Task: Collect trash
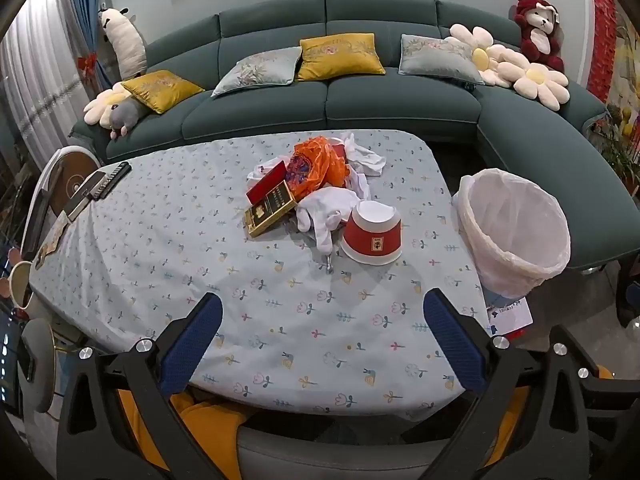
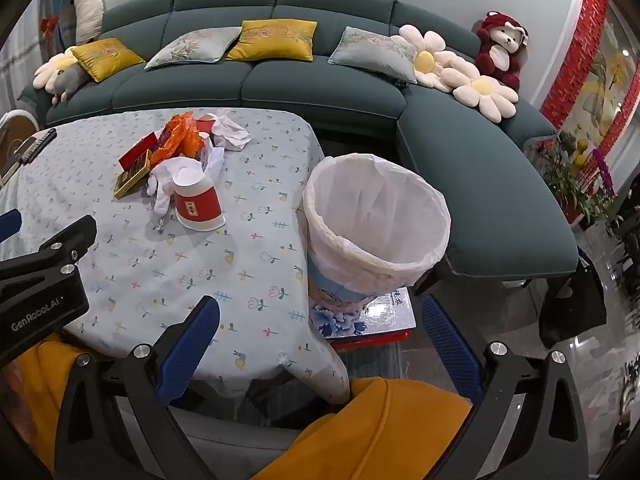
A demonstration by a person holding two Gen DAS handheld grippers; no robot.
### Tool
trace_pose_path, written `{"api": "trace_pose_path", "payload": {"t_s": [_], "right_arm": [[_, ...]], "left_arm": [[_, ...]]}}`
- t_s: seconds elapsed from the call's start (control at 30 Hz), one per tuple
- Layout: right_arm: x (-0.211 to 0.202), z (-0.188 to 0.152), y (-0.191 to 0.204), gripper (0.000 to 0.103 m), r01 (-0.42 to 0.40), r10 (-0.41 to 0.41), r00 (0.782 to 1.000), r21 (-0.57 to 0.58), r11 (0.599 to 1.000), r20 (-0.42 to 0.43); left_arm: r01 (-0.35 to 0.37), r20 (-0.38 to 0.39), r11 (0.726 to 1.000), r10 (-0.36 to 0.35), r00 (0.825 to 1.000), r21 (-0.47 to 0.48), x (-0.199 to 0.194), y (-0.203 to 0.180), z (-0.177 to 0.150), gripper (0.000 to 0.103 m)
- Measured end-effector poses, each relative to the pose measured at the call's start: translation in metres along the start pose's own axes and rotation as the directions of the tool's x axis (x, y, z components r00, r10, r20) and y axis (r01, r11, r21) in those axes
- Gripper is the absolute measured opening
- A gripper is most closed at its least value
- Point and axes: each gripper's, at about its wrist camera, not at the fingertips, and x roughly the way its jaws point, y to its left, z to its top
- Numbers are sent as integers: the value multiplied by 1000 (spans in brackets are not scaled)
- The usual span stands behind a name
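Left gripper (image 1: 322, 334): fingers spread wide, holding nothing, hovering over the near edge of the table and facing the pile — likely lined up for a first pick.
Right gripper (image 2: 320, 344): also spread and empty, hanging off the table's right corner in front of the bin, probably so it can serve the drop-off side.
Table (image 1: 168, 264): covered with a pale blue floral cloth; the near half is bare cloth.
Trash pile: gathered in 1 heap at the table's middle, toward the sofa side.
Paper cup (image 1: 373, 232): red and white, tipped over with its base up, nearest the grippers and at the heap's right edge — the easiest thing to grab first, by my reading.
White crumpled tissue or cloth (image 1: 326, 210): touching the cup's left side; soft, so it should squash in a pinch.
Gold and dark flat box (image 1: 270, 209): lies at the heap's left, with a red box (image 1: 267, 184) just behind it.
Orange plastic bag (image 1: 316, 164): crumpled at the back, more white scraps beside it.
Trash bin (image 2: 376, 220): lined with a white bag, standing just beside the table's right edge, mouth open and apparently empty — a short carry from the heap.
Progress: nothing collected yet, judging from the bin.
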Motion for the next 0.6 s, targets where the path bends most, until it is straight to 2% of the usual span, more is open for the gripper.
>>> {"api": "trace_pose_path", "payload": {"t_s": [0.6], "right_arm": [[1,4,0,96,5,-5,1000,4,1000,10]], "left_arm": [[10,-9,1000,-10,1000,-19,3,5,-1,96]]}}
